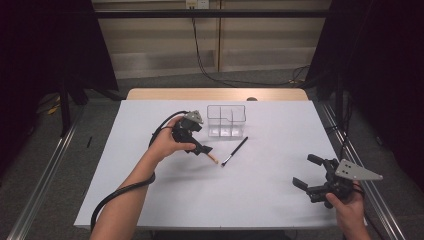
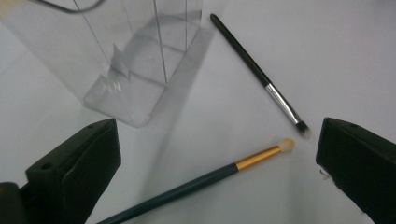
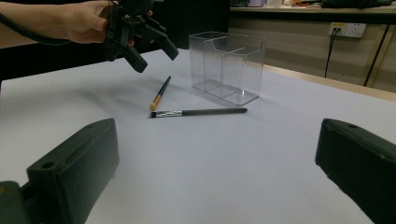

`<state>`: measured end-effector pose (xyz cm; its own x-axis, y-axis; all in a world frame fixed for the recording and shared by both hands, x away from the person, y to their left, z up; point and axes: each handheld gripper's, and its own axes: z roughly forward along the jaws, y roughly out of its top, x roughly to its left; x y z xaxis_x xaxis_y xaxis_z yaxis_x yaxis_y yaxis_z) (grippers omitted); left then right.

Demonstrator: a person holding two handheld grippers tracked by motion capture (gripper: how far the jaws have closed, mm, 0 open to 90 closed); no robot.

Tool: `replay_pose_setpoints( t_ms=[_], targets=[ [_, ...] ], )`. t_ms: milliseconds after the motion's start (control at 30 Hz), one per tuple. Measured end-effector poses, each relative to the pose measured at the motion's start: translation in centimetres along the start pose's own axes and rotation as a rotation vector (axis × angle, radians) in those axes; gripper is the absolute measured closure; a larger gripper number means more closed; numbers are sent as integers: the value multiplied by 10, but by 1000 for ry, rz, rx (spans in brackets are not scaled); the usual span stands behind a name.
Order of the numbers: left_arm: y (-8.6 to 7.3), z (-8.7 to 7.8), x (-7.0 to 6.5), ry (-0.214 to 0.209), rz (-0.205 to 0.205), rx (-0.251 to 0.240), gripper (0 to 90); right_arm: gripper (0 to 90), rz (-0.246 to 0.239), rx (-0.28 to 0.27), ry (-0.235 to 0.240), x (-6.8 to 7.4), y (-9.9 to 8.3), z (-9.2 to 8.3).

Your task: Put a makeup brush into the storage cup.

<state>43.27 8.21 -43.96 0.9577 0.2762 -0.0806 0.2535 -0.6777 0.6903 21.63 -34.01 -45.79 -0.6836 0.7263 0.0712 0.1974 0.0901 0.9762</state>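
the left claw point(image 1: 202, 149) hangs over the middle of the white counter point(image 1: 165, 200), released, nothing between its jaws; in the high view the person's left hand point(image 1: 167, 142) and the claw's body cover most of the teal-handled brush point(image 2: 196, 182), so only its gold ferrule and pale tip peek out at the claw's 4 o'clock; in the left gripper view that brush lies flat between the spread jaws, its handle cut off by the bottom edge, its bristles slightly blurred; the black-handled brush point(image 2: 259, 74) with a silver ferrule lies just beside it at 1 o'clock, the two tips near each other but apart; whether the claw's fingertips touch the counter cannot be told; the clear acrylic organiser point(image 1: 226, 120) stands upright at 12 o'clock of the brushes, near them, its inner dividers hard to read through the glare, its top cropped in the left gripper view; the right claw point(image 1: 307, 172) sits well apart at the counter's 4 o'clock edge, released and holding nothing, the right hand point(image 1: 347, 207) partly cut off by the lower frame; in the right gripper view its own jaws stand wide, and the far edge of the counter fades into a dim background.
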Motion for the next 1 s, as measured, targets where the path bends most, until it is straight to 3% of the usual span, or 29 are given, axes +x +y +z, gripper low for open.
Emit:
replay_pose_setpoints(
  t_ms=[67, 233, 633, 700, 1000],
  targets=[
    [1, 1, 1, -3, 12, 36, 0, 0, -1, 0, 1, 0, 0, 0],
    [2, 2, 3, -7, 23, 55, 0, 0, -1, 2, 1, 0, 0, 0],
    [6, 10, 4, -12, 59, 176, 1, 0, -1, 3, 5, -1, 0, 0],
    [6, 12, 6, -11, 82, 220, 2, 0, -6, 1, 5, -1, 0, -1],
    [6, 17, 9, -13, 87, 275, 9, 0, -3, 1, 2, -1, 0, -1]
  ],
)
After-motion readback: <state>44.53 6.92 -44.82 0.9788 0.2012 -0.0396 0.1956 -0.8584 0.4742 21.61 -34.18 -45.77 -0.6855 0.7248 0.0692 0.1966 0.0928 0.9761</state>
